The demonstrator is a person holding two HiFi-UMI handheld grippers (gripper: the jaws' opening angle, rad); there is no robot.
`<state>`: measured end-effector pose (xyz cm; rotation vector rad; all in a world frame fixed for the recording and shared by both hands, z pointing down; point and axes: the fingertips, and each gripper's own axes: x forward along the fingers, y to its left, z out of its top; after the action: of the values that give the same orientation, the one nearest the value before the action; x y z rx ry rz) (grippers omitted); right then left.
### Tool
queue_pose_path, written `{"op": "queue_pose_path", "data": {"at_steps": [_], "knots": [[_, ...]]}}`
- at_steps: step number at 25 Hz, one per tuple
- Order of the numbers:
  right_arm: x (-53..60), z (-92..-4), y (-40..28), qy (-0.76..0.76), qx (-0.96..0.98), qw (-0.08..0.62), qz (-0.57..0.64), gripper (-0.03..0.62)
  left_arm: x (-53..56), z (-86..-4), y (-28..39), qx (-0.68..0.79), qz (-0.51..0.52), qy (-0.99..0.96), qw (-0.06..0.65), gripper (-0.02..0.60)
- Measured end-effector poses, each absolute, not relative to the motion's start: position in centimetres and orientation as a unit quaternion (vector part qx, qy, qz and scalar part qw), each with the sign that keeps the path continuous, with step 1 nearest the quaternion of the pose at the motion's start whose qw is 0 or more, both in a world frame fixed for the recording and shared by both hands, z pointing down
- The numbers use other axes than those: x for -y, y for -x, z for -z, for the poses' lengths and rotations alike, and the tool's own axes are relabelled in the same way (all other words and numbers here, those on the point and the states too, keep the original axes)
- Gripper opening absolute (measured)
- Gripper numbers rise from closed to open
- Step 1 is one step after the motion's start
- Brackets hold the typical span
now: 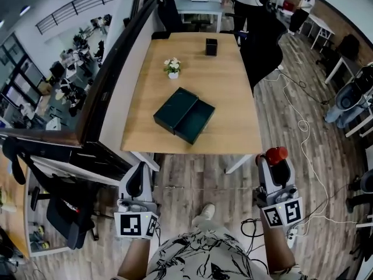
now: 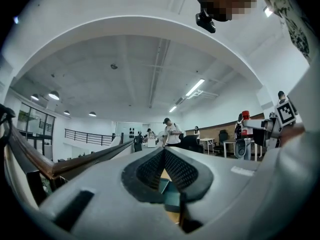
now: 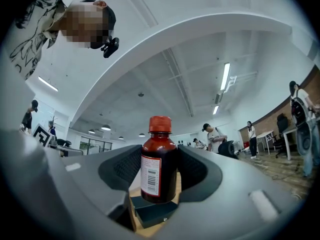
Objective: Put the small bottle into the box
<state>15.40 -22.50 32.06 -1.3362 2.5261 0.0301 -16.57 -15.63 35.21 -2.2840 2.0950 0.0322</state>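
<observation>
Bottle (image 3: 159, 159): white label (image 3: 150, 166) carries a barcode (image 3: 149, 178), print too small to read; nothing else legible.

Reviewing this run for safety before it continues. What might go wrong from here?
The right gripper holds the bottle by its body, cap above the pads; it might tilt or slip on the way to the table. The open box lies askew and looks shallow, so an upright bottle may topple. Cables trailing at right might snag a foot.
</observation>
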Motion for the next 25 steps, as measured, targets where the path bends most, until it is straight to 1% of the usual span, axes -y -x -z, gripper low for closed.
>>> {"op": "queue_pose_path", "data": {"at_steps": [4,11,17,25], "knots": [[27.4,-32.0,-15.7,0.448,-0.882,0.147,0.004,0.228,19.3,-35.2,16.0,-0.688,-0.017,0.725,0.020,-0.006],[32.3,-33.3,-14.4,0.421,-0.894,0.153,0.036,0.227,22.2,-36.3,15.1,-0.698,-0.006,0.716,0.010,-0.006],[35.9,-35.3,-11.9,0.409,-0.897,0.150,0.072,0.227,25.2,-37.6,16.7,-0.702,0.004,0.713,-0.005,-0.006],[41.8,-36.6,-7.3,0.410,-0.894,0.148,0.102,0.228,33.3,-37.5,19.2,-0.670,-0.013,0.742,-0.004,-0.006]]}}
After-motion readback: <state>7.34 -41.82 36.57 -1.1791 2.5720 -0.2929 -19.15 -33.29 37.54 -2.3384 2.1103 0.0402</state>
